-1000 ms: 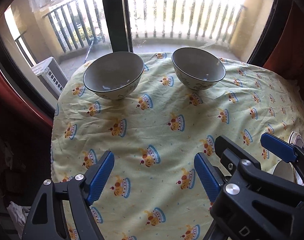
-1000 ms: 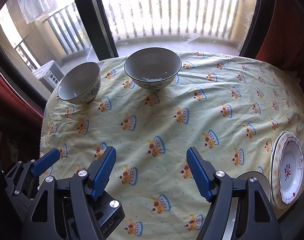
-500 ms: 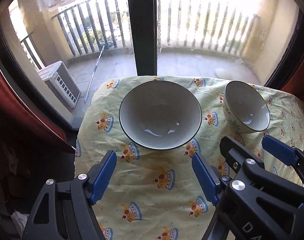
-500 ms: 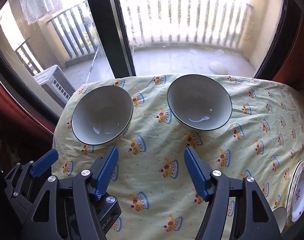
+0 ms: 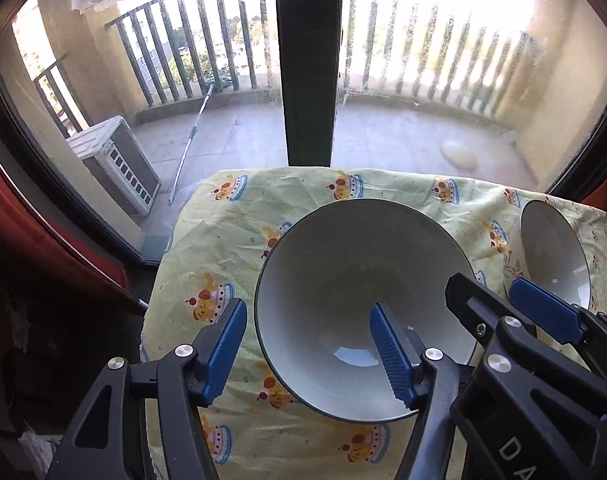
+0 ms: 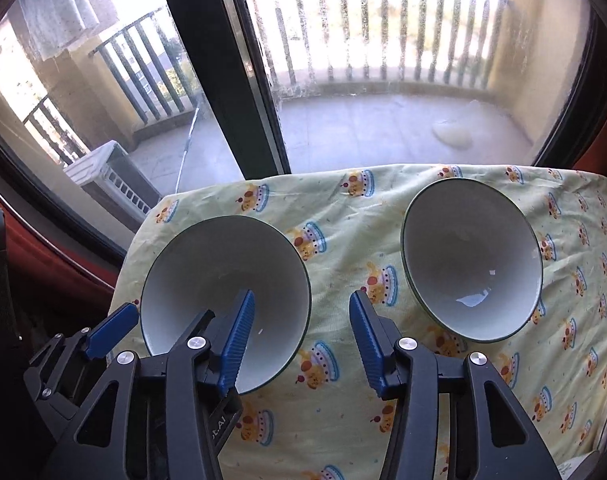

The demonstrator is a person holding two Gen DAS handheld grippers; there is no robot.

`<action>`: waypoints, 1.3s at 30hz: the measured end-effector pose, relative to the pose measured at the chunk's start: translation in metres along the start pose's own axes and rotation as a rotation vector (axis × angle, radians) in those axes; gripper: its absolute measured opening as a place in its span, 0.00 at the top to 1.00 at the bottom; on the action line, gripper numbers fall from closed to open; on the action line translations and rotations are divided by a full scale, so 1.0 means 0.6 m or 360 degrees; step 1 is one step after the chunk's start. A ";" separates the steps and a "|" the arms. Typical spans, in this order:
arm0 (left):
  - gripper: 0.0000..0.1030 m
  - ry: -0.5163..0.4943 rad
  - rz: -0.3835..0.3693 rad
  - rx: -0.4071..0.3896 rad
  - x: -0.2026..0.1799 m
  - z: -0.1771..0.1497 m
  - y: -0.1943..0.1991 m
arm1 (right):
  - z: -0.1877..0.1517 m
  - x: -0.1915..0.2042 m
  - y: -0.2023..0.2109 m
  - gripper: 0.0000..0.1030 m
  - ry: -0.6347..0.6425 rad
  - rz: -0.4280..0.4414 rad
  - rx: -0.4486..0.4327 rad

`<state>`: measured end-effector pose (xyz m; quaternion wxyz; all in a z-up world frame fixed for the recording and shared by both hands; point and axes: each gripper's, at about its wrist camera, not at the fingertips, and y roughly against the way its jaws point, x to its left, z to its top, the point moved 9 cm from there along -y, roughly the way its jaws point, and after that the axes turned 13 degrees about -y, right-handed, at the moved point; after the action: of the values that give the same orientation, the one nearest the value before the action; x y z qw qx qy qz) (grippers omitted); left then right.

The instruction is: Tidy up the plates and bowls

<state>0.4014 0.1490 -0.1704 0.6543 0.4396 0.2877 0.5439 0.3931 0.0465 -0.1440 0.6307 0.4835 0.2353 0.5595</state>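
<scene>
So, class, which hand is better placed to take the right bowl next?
Right, probably. The right gripper, closing astride one rim of the left bowl, sits next to the right bowl; the left gripper, closing astride the left bowl's outer rim, is farther off.

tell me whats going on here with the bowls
A person works two blue-padded handheld grippers over a yellow crown-print tablecloth by a balcony window. The left gripper is closing astride the near rim of the left white dark-rimmed ceramic bowl, not yet pinching it. The right gripper is closing too, with only cloth between its jaws; the matching right bowl sits untouched.
</scene>
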 end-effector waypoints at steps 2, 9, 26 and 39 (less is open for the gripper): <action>0.35 0.0007 -0.0001 0.0011 0.003 0.001 -0.012 | 0.003 0.004 -0.014 0.48 0.0003 0.0000 0.0008; 0.41 0.0034 0.0053 0.0036 0.013 0.003 -0.036 | 0.013 0.008 -0.047 0.48 0.0000 -0.0021 -0.0002; 0.72 0.0037 0.0034 0.0095 0.006 -0.007 -0.050 | 0.010 0.006 -0.067 0.81 0.0050 -0.0042 0.0046; 0.72 0.0002 -0.0014 0.0156 -0.040 -0.068 -0.009 | -0.043 -0.040 -0.021 0.81 0.0048 -0.0102 0.0100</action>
<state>0.3634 0.1367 -0.1960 0.6342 0.4696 0.3164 0.5265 0.3712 0.0343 -0.1719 0.6293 0.4866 0.2776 0.5386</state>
